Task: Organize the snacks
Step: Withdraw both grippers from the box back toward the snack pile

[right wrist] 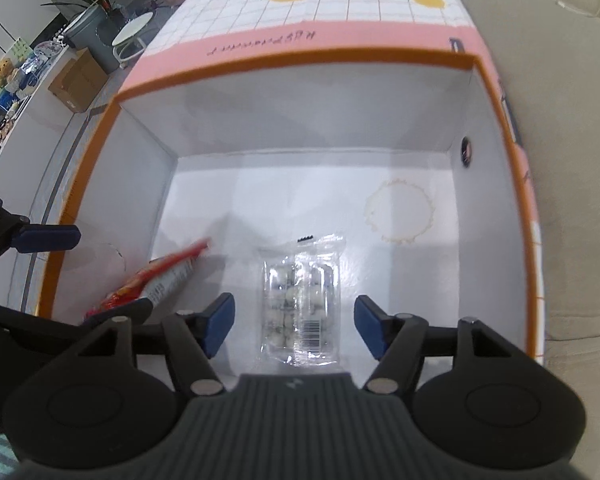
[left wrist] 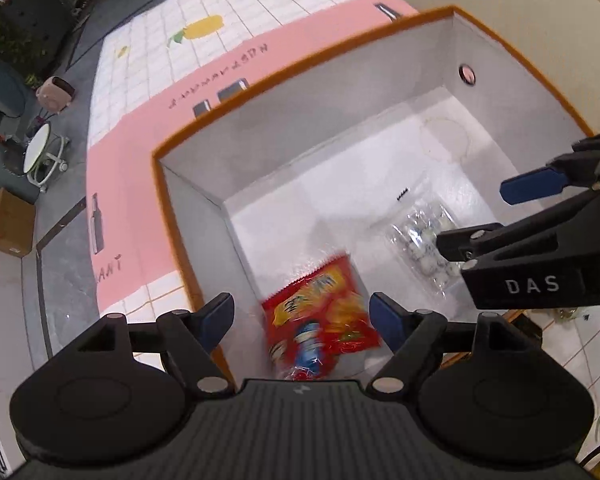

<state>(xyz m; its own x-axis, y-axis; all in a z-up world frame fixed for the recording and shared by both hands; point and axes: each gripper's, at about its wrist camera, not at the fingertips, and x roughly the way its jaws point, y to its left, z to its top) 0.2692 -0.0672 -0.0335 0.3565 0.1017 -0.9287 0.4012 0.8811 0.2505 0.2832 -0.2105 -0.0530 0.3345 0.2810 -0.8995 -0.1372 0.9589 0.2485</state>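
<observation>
A white box with an orange rim (left wrist: 340, 112) (right wrist: 300, 108) stands open below both grippers. A red snack bag (left wrist: 320, 316) (right wrist: 160, 276), blurred, leans tilted against the box's left wall, below the wide gap of my left gripper (left wrist: 302, 316). Its blue pads do not touch the bag. A clear pack of small white sweets (right wrist: 300, 300) (left wrist: 424, 248) lies flat on the box floor. My right gripper (right wrist: 294, 322) (left wrist: 496, 216) hangs over that pack, jaws apart and clear of it.
The box sits on a tablecloth (left wrist: 148, 128) (right wrist: 340, 8) with a pink band and yellow fruit prints. A faint ring mark (right wrist: 400, 212) shows on the box floor. A cardboard carton (left wrist: 10, 220) and white stool (left wrist: 40, 152) stand on the floor; beige upholstery (right wrist: 560, 160) lies right.
</observation>
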